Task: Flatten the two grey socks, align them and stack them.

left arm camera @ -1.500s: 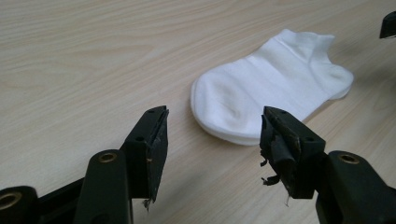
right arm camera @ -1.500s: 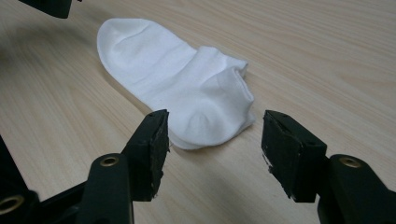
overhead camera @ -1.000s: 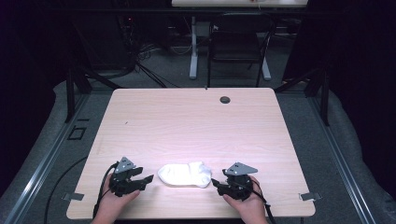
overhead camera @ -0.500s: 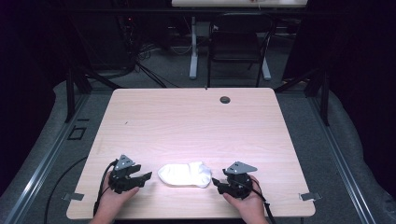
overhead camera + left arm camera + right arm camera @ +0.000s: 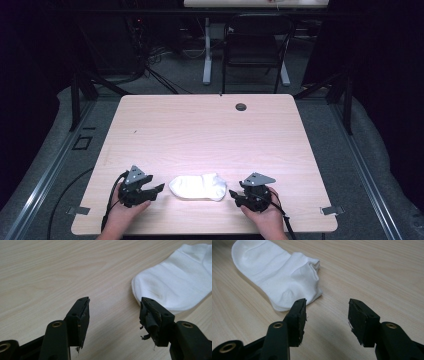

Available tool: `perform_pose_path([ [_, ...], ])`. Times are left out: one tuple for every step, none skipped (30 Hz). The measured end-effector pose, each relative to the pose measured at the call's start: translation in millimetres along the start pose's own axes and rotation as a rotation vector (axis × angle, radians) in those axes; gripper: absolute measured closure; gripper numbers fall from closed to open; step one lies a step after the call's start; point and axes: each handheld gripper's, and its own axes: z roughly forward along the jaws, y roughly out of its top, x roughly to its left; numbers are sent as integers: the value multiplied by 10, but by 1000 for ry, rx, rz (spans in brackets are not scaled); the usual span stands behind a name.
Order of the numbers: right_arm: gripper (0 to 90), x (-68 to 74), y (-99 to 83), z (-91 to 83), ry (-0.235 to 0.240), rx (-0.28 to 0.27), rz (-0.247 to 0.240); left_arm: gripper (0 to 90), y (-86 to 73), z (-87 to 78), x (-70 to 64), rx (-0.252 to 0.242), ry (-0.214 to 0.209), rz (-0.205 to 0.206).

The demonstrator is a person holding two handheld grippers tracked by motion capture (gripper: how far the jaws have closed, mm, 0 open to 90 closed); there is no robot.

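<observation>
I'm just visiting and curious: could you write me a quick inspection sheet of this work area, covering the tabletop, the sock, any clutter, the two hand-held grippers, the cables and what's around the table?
Surface: pale wooden table, bare apart from a small dark round fitting near its far edge.
Job's things: one white sock lying flat near the front edge, between the grippers.
Clutter: nothing seen.
Grippers: left gripper jaws open, just short of the sock's rounded end; right gripper jaws open, just short of its other end. Neither holds anything.
Cables: a black cable trails from the left gripper; another from the right.
Surroundings: dark room, grey floor, a black chair beyond the table.
</observation>
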Motion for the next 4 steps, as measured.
perform_pose_path([
  [499,-4,0,0,0,-3,3,415,0,0,0,0,0,0],
  [505,-6,0,-3,0,-2,6,415,3,-2,1,-21,2,10],
  [512,-12,3,-8,1,-2,9,415,6,-4,1,-25,3,8],
  [512,-12,3,-8,1,-2,9,415,6,-4,1,-25,3,8],
])
